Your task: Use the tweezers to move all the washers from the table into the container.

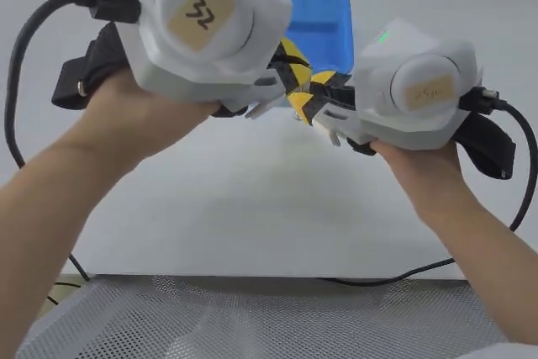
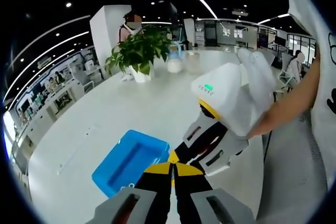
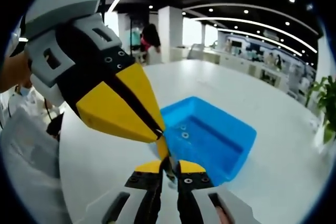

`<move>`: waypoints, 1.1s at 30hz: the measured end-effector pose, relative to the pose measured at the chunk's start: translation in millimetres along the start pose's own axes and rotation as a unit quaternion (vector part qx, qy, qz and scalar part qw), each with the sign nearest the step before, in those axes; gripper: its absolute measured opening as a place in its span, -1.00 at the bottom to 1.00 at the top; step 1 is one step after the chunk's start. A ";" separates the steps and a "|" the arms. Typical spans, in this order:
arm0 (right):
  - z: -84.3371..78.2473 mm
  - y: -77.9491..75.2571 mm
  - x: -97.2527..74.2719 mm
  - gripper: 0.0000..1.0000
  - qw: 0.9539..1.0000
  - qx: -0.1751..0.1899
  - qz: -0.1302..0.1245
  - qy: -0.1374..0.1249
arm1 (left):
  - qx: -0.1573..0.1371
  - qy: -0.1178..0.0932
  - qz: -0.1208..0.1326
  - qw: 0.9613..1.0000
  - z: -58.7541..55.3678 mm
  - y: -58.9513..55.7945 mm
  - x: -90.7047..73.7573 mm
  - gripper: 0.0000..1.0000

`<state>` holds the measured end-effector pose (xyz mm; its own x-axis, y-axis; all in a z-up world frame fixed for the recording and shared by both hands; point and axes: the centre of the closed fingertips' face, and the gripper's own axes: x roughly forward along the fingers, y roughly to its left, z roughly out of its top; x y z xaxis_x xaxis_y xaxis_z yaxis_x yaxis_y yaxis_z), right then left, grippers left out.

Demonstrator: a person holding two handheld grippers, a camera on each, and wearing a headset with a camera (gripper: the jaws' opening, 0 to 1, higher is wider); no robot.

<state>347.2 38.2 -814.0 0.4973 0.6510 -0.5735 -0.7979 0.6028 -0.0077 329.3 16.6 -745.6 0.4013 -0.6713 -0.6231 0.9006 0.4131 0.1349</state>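
- Head view: the left gripper [image 1: 287,69] and the right gripper [image 1: 326,94] are held up with their tips touching or nearly touching, above the white worktop [image 1: 252,199]. The blue container [image 1: 324,27] sits on the worktop just behind them.
- Left gripper view: the left gripper's own jaws are pressed together, with no gap at the yellow tips. The right gripper comes in from the right and its tips meet them. The container lies just beyond on the left; its contents are too small to read here.
- Right gripper view: the right gripper's jaws are drawn close on a thin grey sliver, most likely the tweezers [image 3: 169,176]. The left gripper's closed tip comes down right at that spot. 2 washers [image 3: 185,135] lie inside the container, near its far wall.
- Judgement: the task is under way, with at least 2 washers delivered. How many remain on the worktop cannot be told. The grippers appear to be handling the tweezers rather than picking a washer.
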 end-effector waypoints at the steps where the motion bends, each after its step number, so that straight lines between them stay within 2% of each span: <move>1: -1.0 -0.3 0.1 -0.86 1.000 0.000 0.000 0.002 | 0.000 0.002 -0.001 1.000 -1.9 -0.5 0.8 -1.00; 8: 0.0 -1.3 0.2 -0.86 1.000 0.012 0.003 -0.006 | -0.004 0.000 -0.002 1.000 -0.4 1.7 0.3 -1.00; 11: -0.3 -0.3 -0.8 -0.86 1.000 0.014 0.007 -0.003 | 0.002 0.004 -0.006 1.000 -0.9 -1.0 -0.1 -1.00; 18: -1.3 5.2 1.1 -0.86 1.000 0.000 0.006 0.003 | 0.012 0.010 -0.005 1.000 -3.9 -4.0 -1.7 -1.00; 26: 1.6 4.6 1.0 -0.85 1.000 -0.005 0.006 0.006 | 0.020 0.016 0.001 1.000 -6.5 -1.0 -3.5 -1.00; 33: 5.9 2.8 2.6 -0.85 1.000 0.000 0.005 0.002 | 0.022 0.014 0.003 1.000 -4.1 3.3 -3.8 -1.00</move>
<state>348.2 44.3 -810.6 0.4875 0.6557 -0.5765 -0.8031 0.5958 -0.0016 330.1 23.1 -746.0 0.4032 -0.6503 -0.6439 0.9046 0.3896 0.1729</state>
